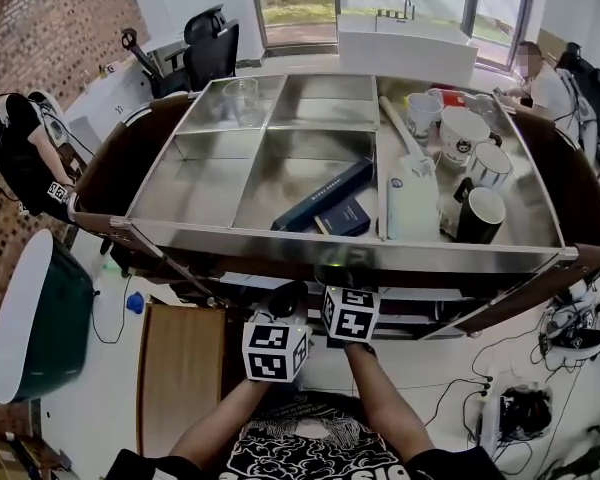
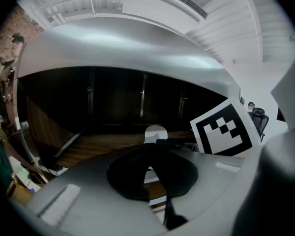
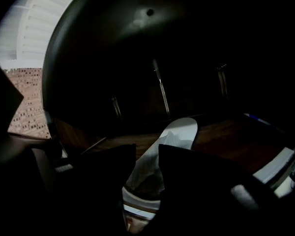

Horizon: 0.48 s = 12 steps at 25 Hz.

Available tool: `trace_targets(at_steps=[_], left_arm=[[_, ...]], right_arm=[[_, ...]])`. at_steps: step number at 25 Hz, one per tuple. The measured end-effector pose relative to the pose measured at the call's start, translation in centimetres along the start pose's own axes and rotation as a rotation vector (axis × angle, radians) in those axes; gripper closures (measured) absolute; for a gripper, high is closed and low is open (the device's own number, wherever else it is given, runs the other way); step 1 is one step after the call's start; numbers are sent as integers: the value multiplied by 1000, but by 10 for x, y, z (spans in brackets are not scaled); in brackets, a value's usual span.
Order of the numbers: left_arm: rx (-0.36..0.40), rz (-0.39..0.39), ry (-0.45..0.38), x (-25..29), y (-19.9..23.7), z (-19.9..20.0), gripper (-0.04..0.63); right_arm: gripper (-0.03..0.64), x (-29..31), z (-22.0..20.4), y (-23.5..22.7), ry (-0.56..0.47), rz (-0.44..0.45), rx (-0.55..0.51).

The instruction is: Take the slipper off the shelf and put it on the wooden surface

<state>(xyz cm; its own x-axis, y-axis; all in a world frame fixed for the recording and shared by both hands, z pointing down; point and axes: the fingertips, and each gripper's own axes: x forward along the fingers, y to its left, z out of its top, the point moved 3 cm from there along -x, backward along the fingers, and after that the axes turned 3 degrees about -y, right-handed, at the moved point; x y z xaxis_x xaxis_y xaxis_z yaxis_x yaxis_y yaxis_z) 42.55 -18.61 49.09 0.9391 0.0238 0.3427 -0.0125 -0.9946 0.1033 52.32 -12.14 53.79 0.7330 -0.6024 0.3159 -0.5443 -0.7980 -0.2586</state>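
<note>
Right gripper view: we are aiming the right gripper, jaws spread, empty, at the white flat slipper at twelve o'clock for pickup; left gripper clenched empty, out of the way.

A red brick wall is seen at the left, and daylight is let in through windows at the far side, where a black office chair is placed. A small wooden cabinet is set on the pale floor, and a white slatted ceiling is shown overhead.
</note>
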Motion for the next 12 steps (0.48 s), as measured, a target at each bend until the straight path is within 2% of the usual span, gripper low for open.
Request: trace_targets(at_steps=[8, 12], left_arm=[[-25, -1, 0, 7, 17, -2, 589], [-32, 12, 3, 7, 21, -4, 589]], right_arm=[[491, 36, -8, -20, 107, -125, -13], [491, 49, -19, -27, 158, -160, -25]])
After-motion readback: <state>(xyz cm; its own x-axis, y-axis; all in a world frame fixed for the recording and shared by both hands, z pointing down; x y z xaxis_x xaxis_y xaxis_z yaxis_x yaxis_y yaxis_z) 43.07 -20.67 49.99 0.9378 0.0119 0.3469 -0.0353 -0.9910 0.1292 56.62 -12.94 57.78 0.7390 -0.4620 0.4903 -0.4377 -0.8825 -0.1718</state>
